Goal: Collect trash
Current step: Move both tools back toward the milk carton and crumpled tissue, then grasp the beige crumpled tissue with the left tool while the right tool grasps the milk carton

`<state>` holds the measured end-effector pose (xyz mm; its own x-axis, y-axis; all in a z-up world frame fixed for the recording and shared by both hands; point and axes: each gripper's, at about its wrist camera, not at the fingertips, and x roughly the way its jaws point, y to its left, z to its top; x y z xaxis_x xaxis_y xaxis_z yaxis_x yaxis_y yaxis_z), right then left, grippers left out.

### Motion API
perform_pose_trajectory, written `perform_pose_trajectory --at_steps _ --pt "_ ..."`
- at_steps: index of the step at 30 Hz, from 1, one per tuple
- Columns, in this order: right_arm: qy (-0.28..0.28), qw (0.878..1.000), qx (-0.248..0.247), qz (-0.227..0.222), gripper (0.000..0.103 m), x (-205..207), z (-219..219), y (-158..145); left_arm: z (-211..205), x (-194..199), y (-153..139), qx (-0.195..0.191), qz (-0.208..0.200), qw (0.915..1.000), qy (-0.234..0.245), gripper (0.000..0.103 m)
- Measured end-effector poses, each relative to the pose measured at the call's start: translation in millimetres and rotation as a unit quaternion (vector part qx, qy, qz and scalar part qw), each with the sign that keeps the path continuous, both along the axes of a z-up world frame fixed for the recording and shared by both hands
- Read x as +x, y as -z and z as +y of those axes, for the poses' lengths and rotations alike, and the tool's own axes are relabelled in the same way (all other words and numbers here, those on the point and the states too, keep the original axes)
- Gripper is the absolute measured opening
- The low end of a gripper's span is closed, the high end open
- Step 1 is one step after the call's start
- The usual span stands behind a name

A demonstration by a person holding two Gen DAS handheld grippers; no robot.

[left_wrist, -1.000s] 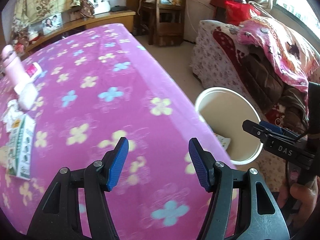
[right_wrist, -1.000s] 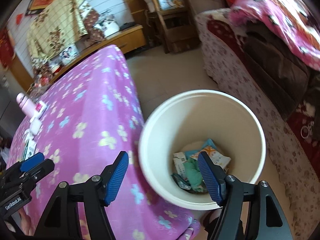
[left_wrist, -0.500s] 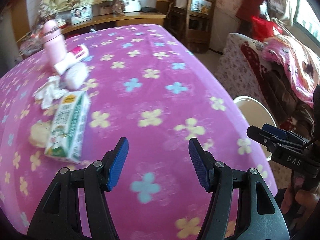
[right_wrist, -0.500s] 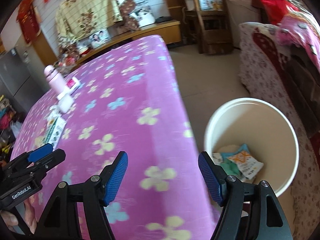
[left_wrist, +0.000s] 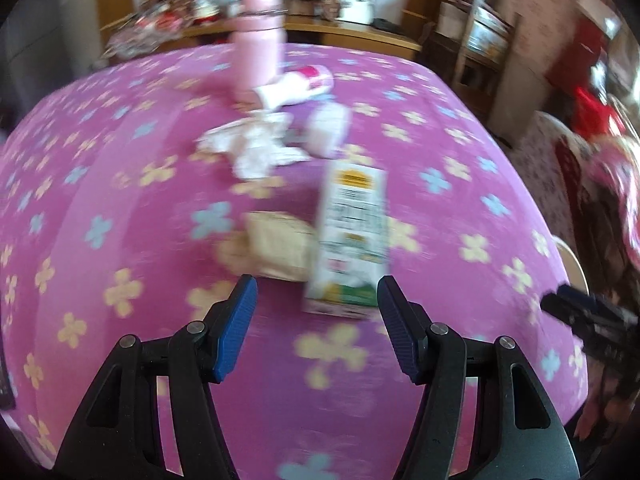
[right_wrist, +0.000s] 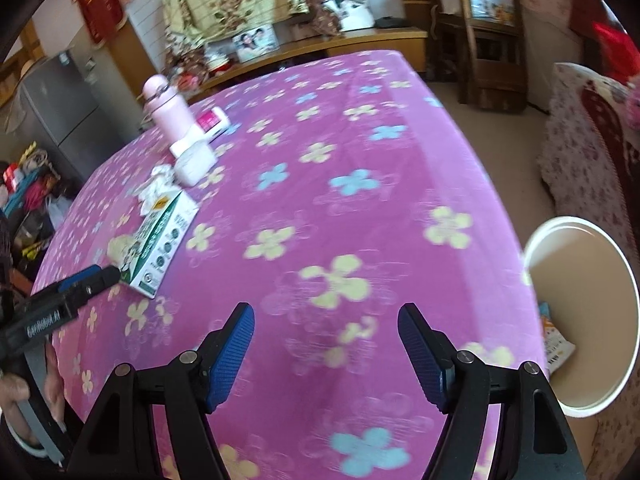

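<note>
A green and white carton (left_wrist: 354,236) lies flat on the pink flowered tablecloth (left_wrist: 440,140), just ahead of my left gripper (left_wrist: 314,286), which is open with nothing between its pads. A beige wrapper (left_wrist: 276,248) sits against the carton's left side, and crumpled white tissue (left_wrist: 256,148) lies beyond. My right gripper (right_wrist: 326,310) is open and empty over bare cloth, with the carton (right_wrist: 160,240) far to its left. The white bin (right_wrist: 624,264) stands on the floor at the right with packets (right_wrist: 556,344) inside. The picture is blurred by motion.
A pink bottle (left_wrist: 258,44), a white tube with a pink label (left_wrist: 296,84) and a white rounded object (left_wrist: 328,132) stand past the tissue. A flowered sofa (right_wrist: 580,128) is beyond the bin. A wooden shelf (right_wrist: 484,32) and a sideboard (right_wrist: 360,40) line the far wall.
Both grippers swung left, away from the bin and over the table. The carton and wrapper now sit just ahead of the left gripper, and the bin slid to the right view's edge.
</note>
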<state>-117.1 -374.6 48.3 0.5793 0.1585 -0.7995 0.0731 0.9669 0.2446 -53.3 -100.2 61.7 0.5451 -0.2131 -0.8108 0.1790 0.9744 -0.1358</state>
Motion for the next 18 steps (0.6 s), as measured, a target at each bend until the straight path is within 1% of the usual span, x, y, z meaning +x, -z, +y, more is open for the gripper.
perform_pose_trajectory --at_steps 3,5,9,11,14,15,16,17,18 --pt "-0.015 1.000 0.001 0.004 0.072 8 16 2 22 12 5 -0.016 0.010 0.9994 -0.028 0.061" --pt "-0.026 1.000 -0.001 0.005 0.072 13 27 2 30 20 8 -0.021 0.010 0.9990 -0.037 0.061" --pt "-0.043 0.999 -0.008 0.006 0.072 24 46 0 34 36 17 -0.020 0.017 0.9990 -0.036 0.061" --pt "-0.047 0.999 -0.007 0.005 0.072 28 52 -1 33 42 22 -0.030 0.020 0.9989 -0.031 0.061" --pt "-0.054 0.999 0.000 0.007 0.072 36 59 -2 29 50 31 -0.048 0.037 0.9981 -0.013 0.060" --pt "-0.056 0.998 0.004 0.008 0.072 39 63 -2 28 52 34 -0.055 0.044 0.9975 -0.007 0.057" --pt "-0.058 0.998 0.007 0.009 0.072 42 66 -3 26 52 36 -0.060 0.046 0.9972 -0.002 0.040" --pt "-0.061 0.998 0.010 0.010 0.072 45 70 -3 25 51 37 -0.063 0.049 0.9968 0.007 0.027" --pt "-0.065 0.998 0.015 0.012 0.072 49 74 -3 23 50 38 -0.064 0.051 0.9965 0.016 0.027"
